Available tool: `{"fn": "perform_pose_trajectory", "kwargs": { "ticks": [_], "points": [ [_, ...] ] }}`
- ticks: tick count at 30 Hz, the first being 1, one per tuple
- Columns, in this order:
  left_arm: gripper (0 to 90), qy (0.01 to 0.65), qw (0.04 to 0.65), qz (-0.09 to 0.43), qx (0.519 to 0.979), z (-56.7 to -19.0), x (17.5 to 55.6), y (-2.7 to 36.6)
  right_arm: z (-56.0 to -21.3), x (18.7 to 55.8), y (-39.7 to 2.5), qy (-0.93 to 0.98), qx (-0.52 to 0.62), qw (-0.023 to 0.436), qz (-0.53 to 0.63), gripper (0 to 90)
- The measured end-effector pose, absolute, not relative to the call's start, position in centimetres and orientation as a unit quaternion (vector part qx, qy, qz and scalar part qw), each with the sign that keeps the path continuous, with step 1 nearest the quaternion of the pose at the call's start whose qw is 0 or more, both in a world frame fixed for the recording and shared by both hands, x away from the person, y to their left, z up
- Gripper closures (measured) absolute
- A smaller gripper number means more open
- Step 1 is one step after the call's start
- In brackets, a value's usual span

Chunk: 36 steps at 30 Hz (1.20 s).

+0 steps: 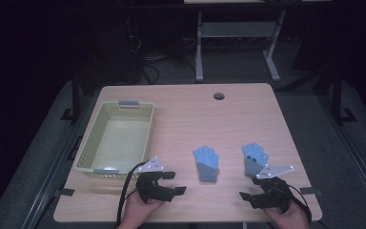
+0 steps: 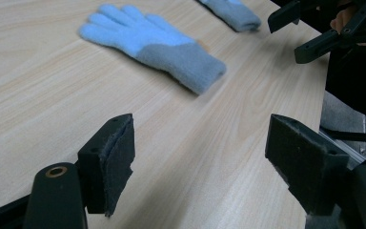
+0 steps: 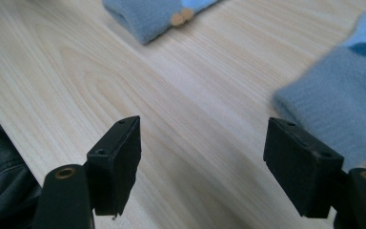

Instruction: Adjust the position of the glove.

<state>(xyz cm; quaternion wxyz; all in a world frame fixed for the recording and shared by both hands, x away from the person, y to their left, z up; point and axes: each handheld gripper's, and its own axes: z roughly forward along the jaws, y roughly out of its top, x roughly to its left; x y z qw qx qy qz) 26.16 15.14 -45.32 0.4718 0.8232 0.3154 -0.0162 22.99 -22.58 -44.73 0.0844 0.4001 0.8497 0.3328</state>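
Hovering low over the near edge of the table [image 1: 181, 102], both tools hold nothing: left gripper [image 1: 174, 183] and right gripper [image 1: 249, 195] each have jaws spread wide, bare wood between them. Left glove [image 1: 206, 163] lies flat near mid-table, fingers pointing away, cuff toward the person; right glove [image 1: 254, 158] lies just beyond the right gripper, its cuff close beside one jaw in the right gripper view. Basket [image 1: 83, 157] stands empty at the left, well apart from both gloves. Risks, as I judge them: fleece is thin and flat, so jaws closing on wood could skid and just push the glove; a one-layer pinch at the cuff may slip; a dangling glove could catch the basket rim.
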Motion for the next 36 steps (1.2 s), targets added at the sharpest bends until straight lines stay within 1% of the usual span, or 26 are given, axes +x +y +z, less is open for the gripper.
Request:
{"fn": "perform_pose_trajectory", "kwargs": {
  "ticks": [6, 10, 15, 18, 22, 30, 36],
  "points": [
    [24.9, 0.318, 0.468, -0.026, 0.824, -45.5, 26.0, 15.0, -44.6, 23.0, -22.5, 0.850, 0.398, 0.089, 0.334, 27.6],
    [24.9, 0.314, 0.470, -0.022, 0.825, -45.4, 25.9, 14.9, -44.2, 23.2, -22.5, 0.847, 0.397, 0.089, 0.341, 26.4],
    [24.9, 0.309, 0.468, -0.020, 0.827, -45.4, 25.7, 14.8, -43.9, 23.6, -22.5, 0.844, 0.397, 0.078, 0.351, 26.7],
    [24.9, 0.314, 0.467, -0.021, 0.826, -45.5, 25.7, 14.8, -43.6, 24.0, -22.4, 0.853, 0.388, 0.089, 0.338, 26.9],
    [24.9, 0.316, 0.471, -0.021, 0.823, -45.5, 25.7, 14.9, -43.2, 24.5, -22.5, 0.850, 0.393, 0.087, 0.339, 26.3],
    [24.9, 0.323, 0.476, -0.023, 0.817, -45.5, 25.8, 15.2, -42.3, 26.6, -23.0, 0.852, 0.398, 0.075, 0.331, 24.6],
    [24.9, 0.323, 0.478, -0.026, 0.816, -45.4, 25.9, 15.1, -42.1, 28.5, -23.4, 0.855, 0.411, 0.052, 0.313, 25.2]
  ]
}}
